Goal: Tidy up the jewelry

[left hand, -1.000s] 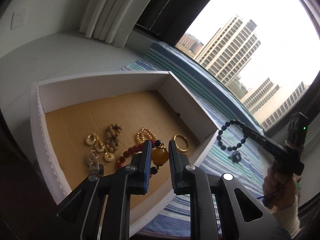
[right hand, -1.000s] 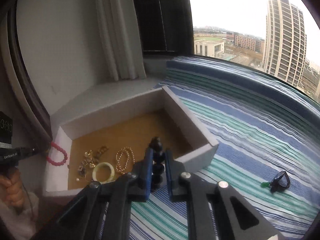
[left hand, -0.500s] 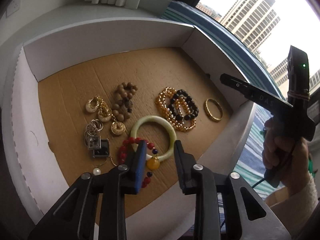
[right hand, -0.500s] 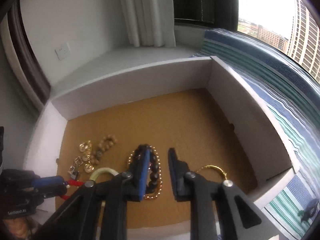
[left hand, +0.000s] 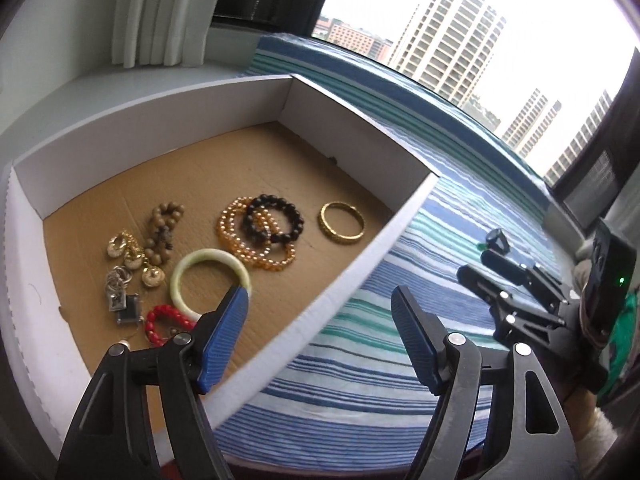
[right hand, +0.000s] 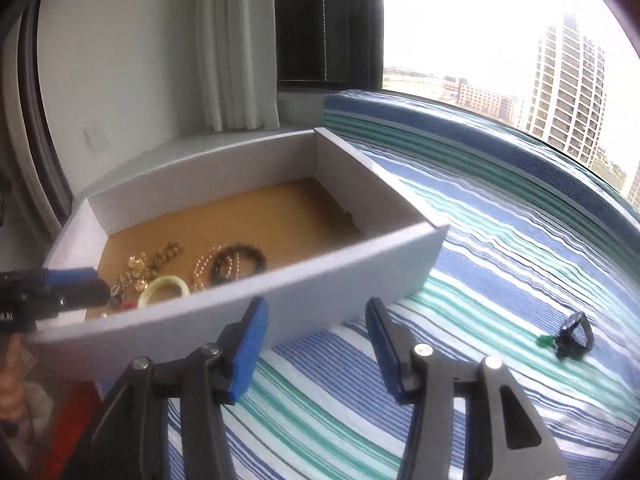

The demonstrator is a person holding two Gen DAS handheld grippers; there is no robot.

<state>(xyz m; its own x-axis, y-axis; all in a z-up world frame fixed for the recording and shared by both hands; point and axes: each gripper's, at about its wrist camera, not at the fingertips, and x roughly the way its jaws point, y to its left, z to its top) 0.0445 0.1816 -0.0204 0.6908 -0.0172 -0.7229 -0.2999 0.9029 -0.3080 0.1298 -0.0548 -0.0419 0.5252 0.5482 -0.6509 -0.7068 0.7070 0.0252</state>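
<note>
A white cardboard box [left hand: 352, 280] with a brown floor holds the jewelry: a red bead bracelet [left hand: 164, 318], a pale green bangle [left hand: 210, 276], a black bead bracelet [left hand: 274, 218] lying on an amber bead strand [left hand: 240, 236], a gold bangle [left hand: 342, 222], brown wooden beads [left hand: 162, 228] and gold earrings [left hand: 128, 252]. My left gripper [left hand: 320, 316] is open and empty above the box's front wall. My right gripper [right hand: 316, 324] is open and empty in front of the box [right hand: 240, 292]. A dark ring with a green stone [right hand: 570, 334] lies on the striped cloth, also in the left wrist view [left hand: 496, 238].
The box stands on a blue, green and white striped cloth [right hand: 460, 280] beside a white sill [left hand: 100, 92]. White curtains [right hand: 236, 48] hang behind. A window with tower blocks runs along the far side.
Both grippers opened wide and pulled back from the box. The red bracelet and the black bead bracelet now lie in the box, let go.
</note>
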